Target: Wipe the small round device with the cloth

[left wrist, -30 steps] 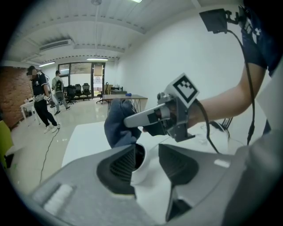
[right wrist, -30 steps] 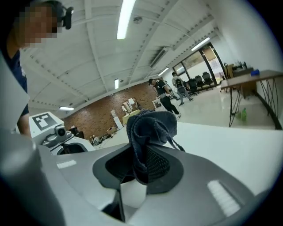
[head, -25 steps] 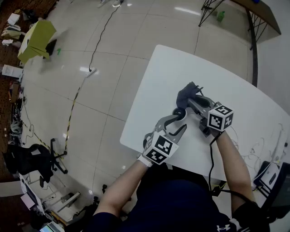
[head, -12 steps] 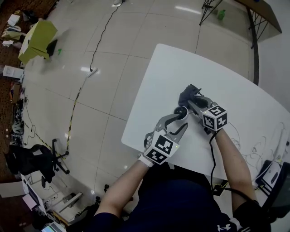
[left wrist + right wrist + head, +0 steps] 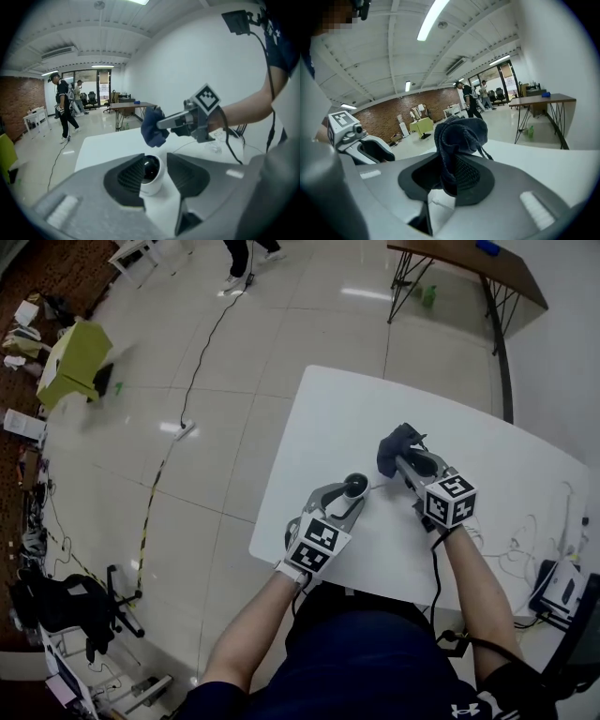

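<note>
Small round device (image 5: 151, 174): white, squat cylinder with rounded edges and a smooth matte shell. A glossy black dome set into the upper face carries one bright highlight. It stands on the white surface (image 5: 337, 413), towards the near left edge in the head view.

Left gripper (image 5: 353, 491): jaws apart with the device between them, and they have just been closing. The left ribbed black pad lies against or just beside the shell; a clear gap remains at the right pad.

Cloth (image 5: 458, 136): dark blue-grey, soft, with a coarse looped weave. It is bunched into a rounded wad with folds and a loose thread hanging down.

Right gripper (image 5: 401, 456): jaws closed on the cloth, pinching its lower part so the wad bulges above the pads. Cloth held clear of the surface, apart from the device, to its right and farther out in the head view.
</note>
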Demonstrator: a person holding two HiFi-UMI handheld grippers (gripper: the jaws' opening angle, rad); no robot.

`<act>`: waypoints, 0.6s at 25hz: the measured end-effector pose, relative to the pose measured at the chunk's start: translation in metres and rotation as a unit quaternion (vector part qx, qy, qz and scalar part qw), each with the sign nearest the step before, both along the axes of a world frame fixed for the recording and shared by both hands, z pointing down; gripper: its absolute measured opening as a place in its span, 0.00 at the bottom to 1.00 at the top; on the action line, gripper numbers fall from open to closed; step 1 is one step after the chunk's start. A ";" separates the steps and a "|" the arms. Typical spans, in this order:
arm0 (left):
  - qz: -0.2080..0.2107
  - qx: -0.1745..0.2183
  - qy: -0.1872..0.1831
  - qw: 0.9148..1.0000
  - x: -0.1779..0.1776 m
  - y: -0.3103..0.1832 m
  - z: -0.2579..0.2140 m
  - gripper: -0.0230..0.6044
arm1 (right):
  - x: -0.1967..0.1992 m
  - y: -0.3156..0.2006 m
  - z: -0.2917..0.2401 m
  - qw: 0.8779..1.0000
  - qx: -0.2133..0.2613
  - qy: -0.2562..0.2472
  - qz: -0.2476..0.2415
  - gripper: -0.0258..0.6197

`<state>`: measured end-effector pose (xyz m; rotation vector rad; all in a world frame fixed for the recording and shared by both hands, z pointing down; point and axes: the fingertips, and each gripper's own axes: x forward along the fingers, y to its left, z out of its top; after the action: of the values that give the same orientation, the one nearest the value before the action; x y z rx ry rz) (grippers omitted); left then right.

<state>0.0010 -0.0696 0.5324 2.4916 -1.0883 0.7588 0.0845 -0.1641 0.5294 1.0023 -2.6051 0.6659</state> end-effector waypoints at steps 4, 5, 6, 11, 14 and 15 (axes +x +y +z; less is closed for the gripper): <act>0.020 -0.008 -0.023 1.000 0.002 -0.002 0.009 0.27 | -0.020 0.023 -0.040 0.998 0.056 0.001 -0.036 0.16; 0.023 -0.010 -0.027 0.999 0.004 -0.003 0.012 0.27 | -0.028 0.030 -0.044 0.996 0.069 0.006 -0.051 0.16; 0.027 -0.012 -0.031 0.999 0.006 -0.002 0.015 0.27 | -0.035 0.038 -0.045 0.994 0.081 0.015 -0.068 0.16; 0.042 -0.015 -0.044 0.998 0.012 0.000 0.023 0.27 | -0.058 0.062 -0.030 0.981 0.127 0.090 -0.119 0.16; 0.045 -0.015 -0.042 0.998 0.014 -0.001 0.023 0.27 | -0.056 0.058 -0.020 0.982 0.115 0.100 -0.114 0.16; 0.045 -0.015 -0.041 0.998 0.014 -0.002 0.023 0.27 | -0.053 0.054 -0.015 0.985 0.101 0.092 -0.107 0.16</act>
<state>0.0153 -0.0714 0.5551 2.5188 -0.9889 0.9041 0.0312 -0.1100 0.5144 0.7771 -2.6016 0.2497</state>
